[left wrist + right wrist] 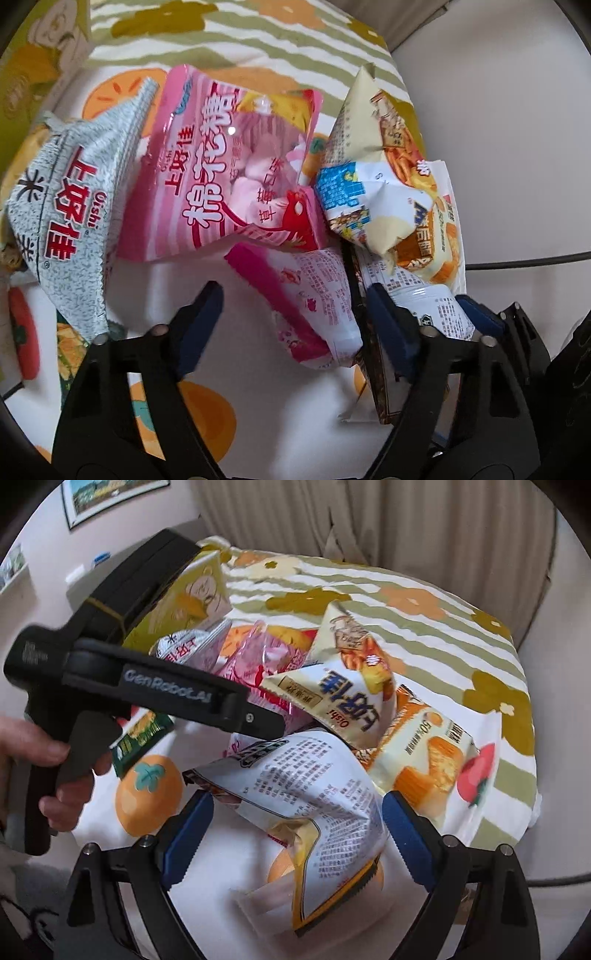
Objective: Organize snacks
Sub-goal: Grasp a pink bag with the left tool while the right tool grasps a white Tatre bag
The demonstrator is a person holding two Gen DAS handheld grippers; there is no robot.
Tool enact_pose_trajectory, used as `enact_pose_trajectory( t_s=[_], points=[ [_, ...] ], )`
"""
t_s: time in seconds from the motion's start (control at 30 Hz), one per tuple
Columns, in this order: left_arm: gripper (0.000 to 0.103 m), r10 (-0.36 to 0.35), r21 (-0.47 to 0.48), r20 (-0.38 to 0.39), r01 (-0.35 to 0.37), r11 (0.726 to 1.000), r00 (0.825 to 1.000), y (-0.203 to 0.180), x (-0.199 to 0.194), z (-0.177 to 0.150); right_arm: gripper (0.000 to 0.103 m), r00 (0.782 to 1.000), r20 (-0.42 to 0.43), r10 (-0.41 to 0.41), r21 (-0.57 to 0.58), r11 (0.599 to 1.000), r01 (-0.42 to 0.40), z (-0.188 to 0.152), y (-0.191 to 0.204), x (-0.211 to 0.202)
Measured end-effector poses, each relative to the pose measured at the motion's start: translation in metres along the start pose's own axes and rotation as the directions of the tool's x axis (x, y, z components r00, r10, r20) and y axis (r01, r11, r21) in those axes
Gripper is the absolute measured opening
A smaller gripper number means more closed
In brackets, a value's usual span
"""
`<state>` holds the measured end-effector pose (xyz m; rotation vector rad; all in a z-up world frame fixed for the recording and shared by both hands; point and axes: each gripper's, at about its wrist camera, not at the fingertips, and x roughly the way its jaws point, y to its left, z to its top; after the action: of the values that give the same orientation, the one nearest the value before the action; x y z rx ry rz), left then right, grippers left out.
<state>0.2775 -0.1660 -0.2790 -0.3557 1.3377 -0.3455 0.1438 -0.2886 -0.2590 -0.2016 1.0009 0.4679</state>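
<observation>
- The snacks lie in a loose heap on a worktop (258,40) covered by a cloth printed with green stripes, oranges and flowers; a curtain (369,520) hangs behind it in the right wrist view.
- Left tongs (291,325): the jaws stand partly open, pointing steeply down; a pink-and-white packet (314,306) with small print lies between the blue fingers (199,325); no pad can be seen pressing on it, so nothing is gripped.
- Right tongs (297,834): the jaws stand wide apart, also pointing down; a crumpled white packet with small print (306,797) lies between the blue fingers (406,838), with a gap showing at each side; it is not gripped.
- In the left wrist view a grey speckled bag with red lettering (70,214) lies at the left of the heap; a pink marshmallow bag (229,162) leans just beside it; a blue-and-white crumpled packet (354,199) and a cream bag (373,122) sit to the right, overlapping each other.
- In the right wrist view a cream packet picturing bread (424,760) lies right of the white packet; a white-and-yellow bag (343,698) sits above it in the heap; a small green packet (144,738) lies near the left edge.
- A person's hand (40,760) holds the black handle of the left tongs at the left of that view.
</observation>
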Motion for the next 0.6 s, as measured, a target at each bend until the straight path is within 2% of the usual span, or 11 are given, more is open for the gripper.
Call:
enact_pose_trajectory(
  t_s=[0.07, 0.17, 0.6],
  points=[
    [0.068, -0.015, -0.007, -0.018, 0.015, 1.0, 1.0, 0.003, 0.004, 0.003, 0.091, 1.0, -0.004, -0.004, -0.027, 1.0, 0.003, 0.0, 0.002, 0.003],
    [0.047, -0.034, -0.028, -0.049, 0.032, 0.999, 0.998, 0.008, 0.012, 0.004, 0.091, 1.0, -0.009, -0.002, -0.063, 0.998, 0.001, 0.002, 0.004, 0.007],
    [0.041, 0.016, 0.074, -0.071, -0.011, 0.997, 0.997, 0.004, 0.014, -0.002, 0.091, 0.998, -0.041, -0.058, -0.211, 0.976, 0.048, 0.0, 0.017, 0.02]
  ],
)
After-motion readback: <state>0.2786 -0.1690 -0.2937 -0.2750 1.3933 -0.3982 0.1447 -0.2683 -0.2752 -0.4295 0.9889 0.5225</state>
